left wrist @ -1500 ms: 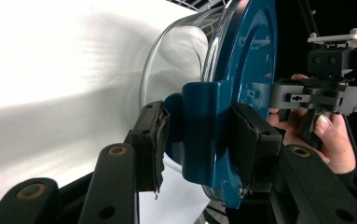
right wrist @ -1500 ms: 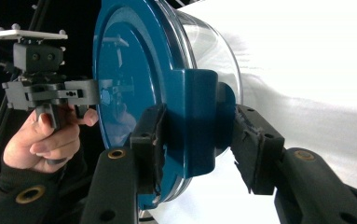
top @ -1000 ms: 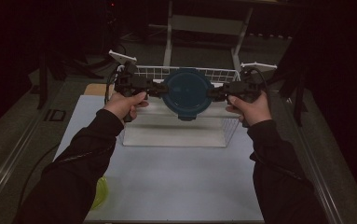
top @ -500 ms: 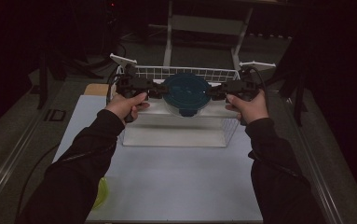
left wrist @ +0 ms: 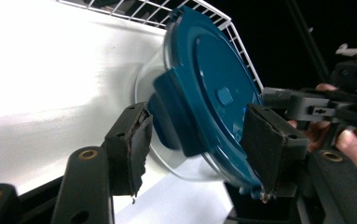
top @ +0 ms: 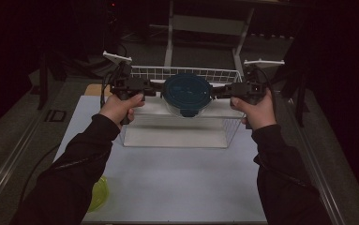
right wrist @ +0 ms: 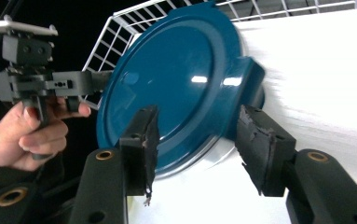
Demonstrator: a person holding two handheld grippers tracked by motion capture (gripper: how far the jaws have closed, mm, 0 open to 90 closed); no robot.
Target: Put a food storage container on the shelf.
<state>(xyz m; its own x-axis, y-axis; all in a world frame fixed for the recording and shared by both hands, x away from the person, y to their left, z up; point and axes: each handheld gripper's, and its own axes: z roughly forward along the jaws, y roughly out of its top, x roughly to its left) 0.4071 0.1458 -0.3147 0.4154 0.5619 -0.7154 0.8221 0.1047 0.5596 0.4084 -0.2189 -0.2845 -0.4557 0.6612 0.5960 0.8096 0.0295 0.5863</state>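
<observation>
A round glass container with a dark blue lid (top: 186,91) sits low in the rear of a white wire basket (top: 139,71). My left gripper (top: 157,92) comes at it from the left, my right gripper (top: 217,92) from the right. In the left gripper view the lid (left wrist: 213,93) and its clip tab lie between my jaws (left wrist: 197,144), which have just been opening. One pad (left wrist: 134,144) stands slightly off the tab. In the right gripper view the lid (right wrist: 176,84) is framed by my jaws (right wrist: 195,140), also widening, with a thin gap at the right pad (right wrist: 255,140).
The basket has a white floor (top: 175,136) and stands on a white mat (top: 177,183). A yellow-green object (top: 97,192) lies at the mat's near left, partly under a sleeve. A metal frame (top: 172,28) rises behind the table in the dark.
The container has moved a little back and down into the basket, with both hands following. The jaws on both sides have spread apart around its lid.
</observation>
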